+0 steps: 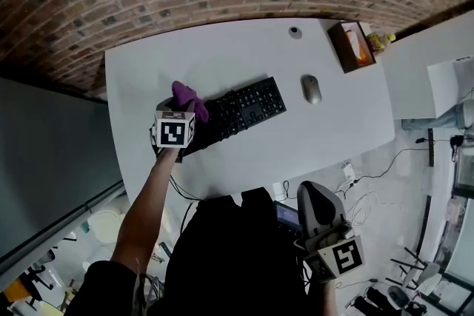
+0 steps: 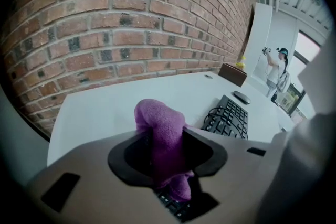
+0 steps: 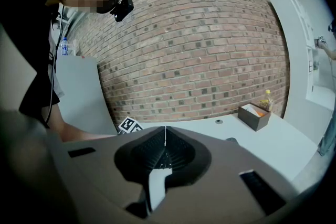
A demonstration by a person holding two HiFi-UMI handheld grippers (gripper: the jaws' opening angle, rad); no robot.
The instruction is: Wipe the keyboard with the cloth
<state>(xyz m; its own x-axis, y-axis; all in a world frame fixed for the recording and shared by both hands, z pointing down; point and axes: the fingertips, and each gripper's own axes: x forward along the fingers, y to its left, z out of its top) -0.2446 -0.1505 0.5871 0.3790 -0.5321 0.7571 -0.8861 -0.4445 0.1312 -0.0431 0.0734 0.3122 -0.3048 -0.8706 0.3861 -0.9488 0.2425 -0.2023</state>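
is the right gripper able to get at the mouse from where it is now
Probably yes, with a reach forward. The right gripper is shut, off the table edge, and nothing lies between that edge and the mouse; the keyboard sits further left.

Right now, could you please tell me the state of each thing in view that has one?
keyboard: flat on the table.
purple cloth: bunched, pinched between jaws.
left gripper: shut on the purple cloth, over the keyboard's left end.
right gripper: shut, empty, away from the table.
mouse: untouched, right of the keyboard.
brown box: open-topped.
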